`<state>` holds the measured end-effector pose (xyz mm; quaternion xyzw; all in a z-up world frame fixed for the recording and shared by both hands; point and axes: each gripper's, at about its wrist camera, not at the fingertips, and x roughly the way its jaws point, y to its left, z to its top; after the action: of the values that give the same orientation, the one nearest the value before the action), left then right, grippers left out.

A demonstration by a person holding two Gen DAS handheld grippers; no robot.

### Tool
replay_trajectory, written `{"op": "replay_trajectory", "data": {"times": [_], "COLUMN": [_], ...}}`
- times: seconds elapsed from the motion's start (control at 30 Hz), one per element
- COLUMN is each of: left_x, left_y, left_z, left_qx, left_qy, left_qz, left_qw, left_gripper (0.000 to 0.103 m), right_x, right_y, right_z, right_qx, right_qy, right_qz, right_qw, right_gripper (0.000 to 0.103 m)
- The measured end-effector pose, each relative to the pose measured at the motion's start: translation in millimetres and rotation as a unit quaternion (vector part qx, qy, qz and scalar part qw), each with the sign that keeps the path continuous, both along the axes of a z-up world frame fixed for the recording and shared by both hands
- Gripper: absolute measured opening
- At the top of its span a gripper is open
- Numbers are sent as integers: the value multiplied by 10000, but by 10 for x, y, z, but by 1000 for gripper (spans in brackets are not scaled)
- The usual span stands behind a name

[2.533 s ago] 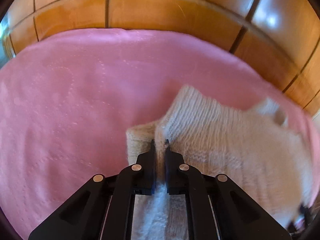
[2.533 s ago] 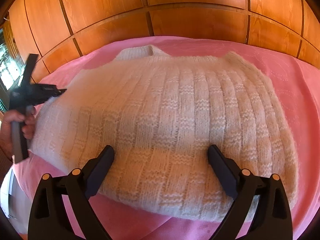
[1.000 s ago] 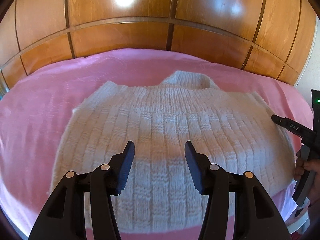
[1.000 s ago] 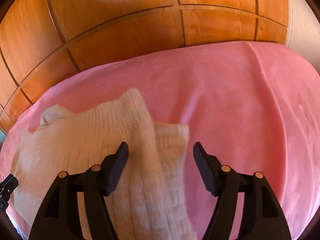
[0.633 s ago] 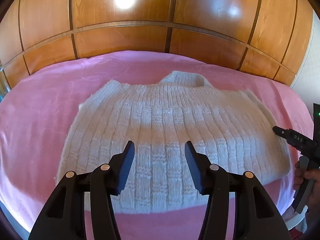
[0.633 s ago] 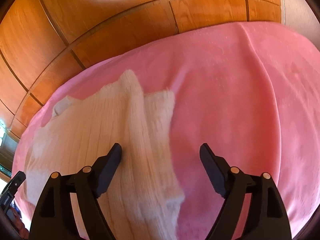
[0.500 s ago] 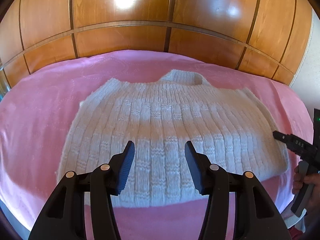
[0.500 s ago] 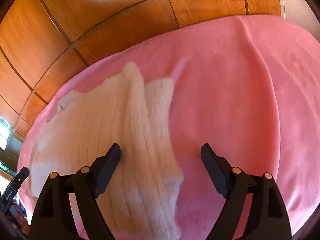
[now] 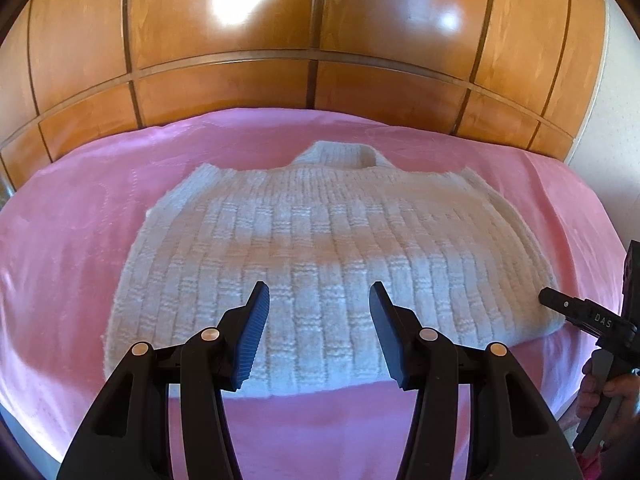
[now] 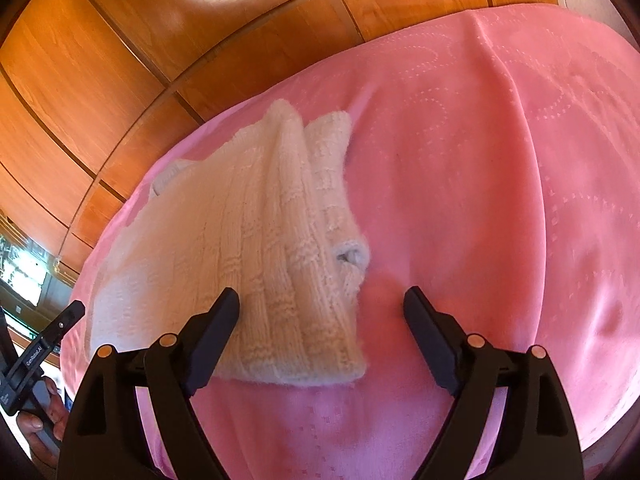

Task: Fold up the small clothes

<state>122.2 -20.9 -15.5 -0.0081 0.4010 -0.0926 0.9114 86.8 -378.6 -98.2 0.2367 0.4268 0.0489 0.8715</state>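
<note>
A small cream knitted sweater point(image 9: 320, 248) lies flat on the pink bedspread point(image 9: 72, 240), collar toward the far wooden wall, sleeves folded in. My left gripper point(image 9: 318, 300) is open and empty, raised above the sweater's near hem. My right gripper point(image 10: 322, 308) is open and empty, above the sweater's right edge point(image 10: 280, 248), where a folded-in sleeve cuff shows. The right gripper also appears at the right edge of the left wrist view point(image 9: 560, 304), just off the sweater's right hem corner. The left gripper shows at the lower left of the right wrist view point(image 10: 52, 336).
A glossy wooden panelled wall point(image 9: 320, 40) runs along the far side of the bed. Pink bedspread stretches wide to the right of the sweater point(image 10: 500, 200). The bed's near edge drops off below the left gripper point(image 9: 24, 440). A white wall point(image 9: 616, 120) stands at right.
The left gripper let go of the sweater and opened, then drew back and rose above its near hem. The right gripper shifted to the sweater's right edge, pulled back slightly and stayed open.
</note>
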Motion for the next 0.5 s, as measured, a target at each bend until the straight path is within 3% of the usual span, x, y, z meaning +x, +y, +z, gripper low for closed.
{"op": "replay_trajectory", "data": {"times": [0.5], "left_x": [162], "left_y": [-408], "left_z": [-70], "left_qx": [181], "left_qy": [107], "left_qz": [-552], "left_qw": [9983], "left_gripper": [51], "right_x": [-43], "right_y": [-58], "right_z": [-75], "right_qx": [208], "right_qy": [-205], "right_qz": [44], "right_qw": [9996], "right_gripper": [90]}}
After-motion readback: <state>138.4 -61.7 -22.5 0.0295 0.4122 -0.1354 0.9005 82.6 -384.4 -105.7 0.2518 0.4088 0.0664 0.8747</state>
